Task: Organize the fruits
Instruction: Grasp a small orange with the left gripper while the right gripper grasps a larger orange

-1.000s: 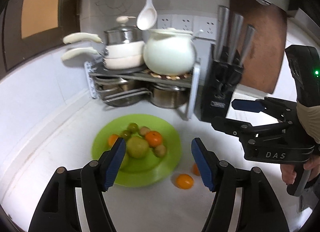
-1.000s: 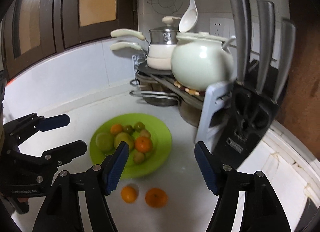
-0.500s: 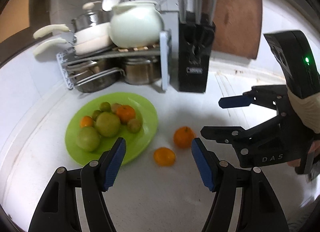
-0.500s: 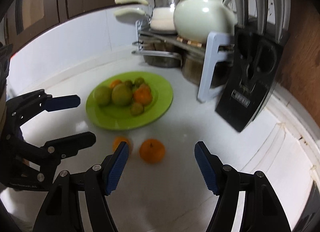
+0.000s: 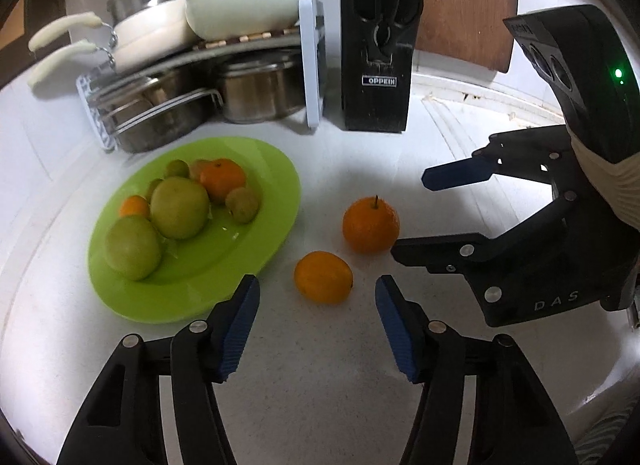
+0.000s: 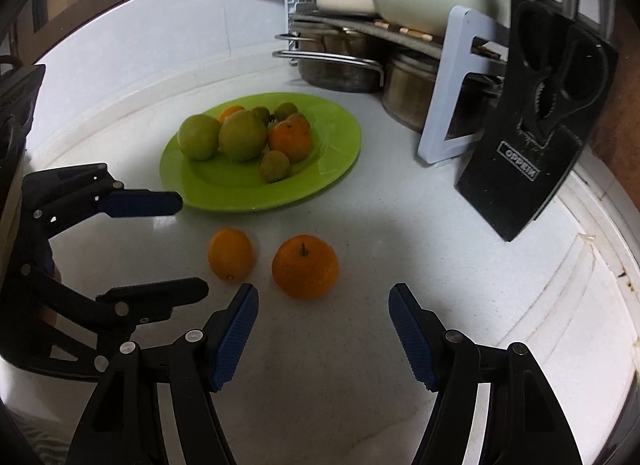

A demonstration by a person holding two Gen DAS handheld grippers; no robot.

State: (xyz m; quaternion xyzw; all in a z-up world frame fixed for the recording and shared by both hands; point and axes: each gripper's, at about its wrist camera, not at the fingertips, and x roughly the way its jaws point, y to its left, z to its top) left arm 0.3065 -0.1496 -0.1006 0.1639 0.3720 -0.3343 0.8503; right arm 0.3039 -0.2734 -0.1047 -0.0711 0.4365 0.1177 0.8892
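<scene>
Knife handles above the black knife block [image 5: 376, 61] cut off by the frame edge; small orange [image 5: 134, 205] half-hidden behind green fruit [image 5: 179, 207].

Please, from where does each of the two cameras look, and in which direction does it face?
Left wrist: sits on the left gripper, faces the smooth orange; the right gripper shows at right.
Right wrist: sits on the right gripper, faces the stemmed orange; the left gripper shows at left.
Shared: both oranges, green plate, knife block, pot rack.
</scene>
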